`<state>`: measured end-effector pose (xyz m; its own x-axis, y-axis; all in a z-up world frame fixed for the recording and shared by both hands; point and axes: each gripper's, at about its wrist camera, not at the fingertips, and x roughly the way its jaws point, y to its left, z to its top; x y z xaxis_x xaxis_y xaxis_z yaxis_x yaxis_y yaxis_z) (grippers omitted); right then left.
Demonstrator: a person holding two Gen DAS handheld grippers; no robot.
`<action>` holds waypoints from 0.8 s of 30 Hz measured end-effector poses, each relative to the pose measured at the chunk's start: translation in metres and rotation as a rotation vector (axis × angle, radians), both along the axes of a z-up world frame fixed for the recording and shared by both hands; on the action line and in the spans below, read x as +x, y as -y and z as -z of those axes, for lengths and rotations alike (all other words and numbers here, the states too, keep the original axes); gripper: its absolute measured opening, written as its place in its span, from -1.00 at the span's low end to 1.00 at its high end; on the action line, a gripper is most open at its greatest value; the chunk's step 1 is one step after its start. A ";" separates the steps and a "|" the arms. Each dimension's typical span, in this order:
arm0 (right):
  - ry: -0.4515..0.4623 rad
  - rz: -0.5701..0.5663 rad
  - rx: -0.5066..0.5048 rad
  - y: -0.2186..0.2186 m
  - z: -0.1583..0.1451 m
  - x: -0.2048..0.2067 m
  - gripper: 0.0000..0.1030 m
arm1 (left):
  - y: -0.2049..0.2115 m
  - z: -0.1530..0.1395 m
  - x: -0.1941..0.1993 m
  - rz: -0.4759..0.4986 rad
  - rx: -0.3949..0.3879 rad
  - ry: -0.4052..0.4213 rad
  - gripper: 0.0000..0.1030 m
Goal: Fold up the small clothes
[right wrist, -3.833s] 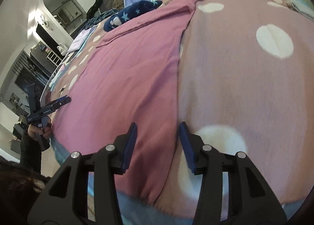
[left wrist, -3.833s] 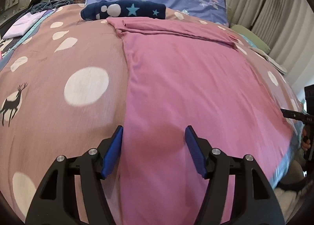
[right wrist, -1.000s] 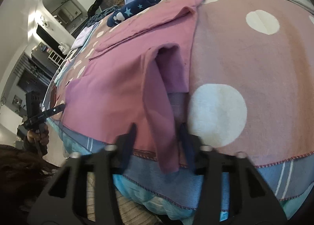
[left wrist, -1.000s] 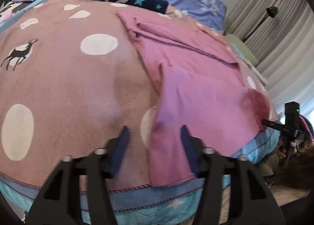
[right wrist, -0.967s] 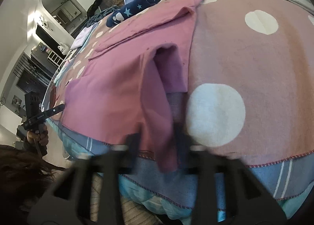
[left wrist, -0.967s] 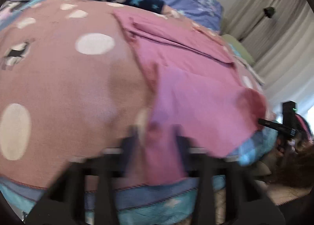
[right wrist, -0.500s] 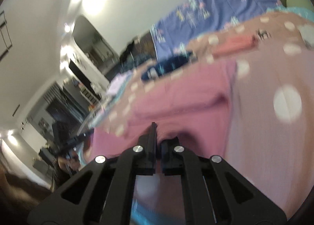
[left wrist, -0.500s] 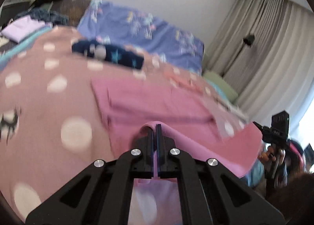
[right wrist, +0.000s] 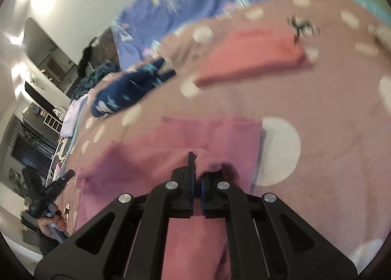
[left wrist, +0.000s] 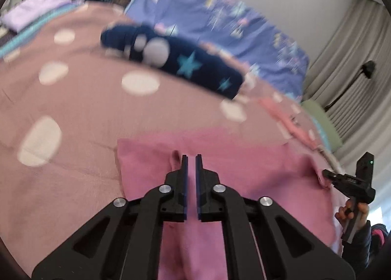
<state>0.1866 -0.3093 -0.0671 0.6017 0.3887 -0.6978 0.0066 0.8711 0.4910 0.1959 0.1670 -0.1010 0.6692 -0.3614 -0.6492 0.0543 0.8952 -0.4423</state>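
Observation:
A pink garment (left wrist: 256, 172) lies on the bed, its near edge lifted and carried over its far part. My left gripper (left wrist: 191, 158) is shut on one lifted corner of the cloth, which hangs below the fingers. My right gripper (right wrist: 196, 158) is shut on the other corner of the pink garment (right wrist: 171, 148). Each gripper shows in the other's view, at the right edge (left wrist: 342, 180) and at the lower left (right wrist: 56, 187).
The bed has a dusty-pink blanket with white dots (left wrist: 85, 99). A navy star-patterned bundle (left wrist: 176, 60) lies beyond the garment, also in the right view (right wrist: 127, 89). A folded coral garment (right wrist: 256, 57) lies farther back. A blue pillow (left wrist: 220, 21) and curtains (left wrist: 354, 65) are behind.
Both grippers closed on the garment's near corners, lifted them and carried them forward over the far part. The views now sit much nearer the navy bundle and coral garment.

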 end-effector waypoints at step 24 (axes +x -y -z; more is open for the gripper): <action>0.138 -0.117 -0.375 -0.017 -0.004 0.026 -0.31 | 0.022 -0.007 0.047 0.044 0.355 0.075 0.28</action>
<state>0.2124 -0.2920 -0.0626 0.6662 0.1941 -0.7200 -0.1462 0.9808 0.1292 0.2431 0.1450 -0.0943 0.7085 -0.1515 -0.6893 0.1165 0.9884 -0.0976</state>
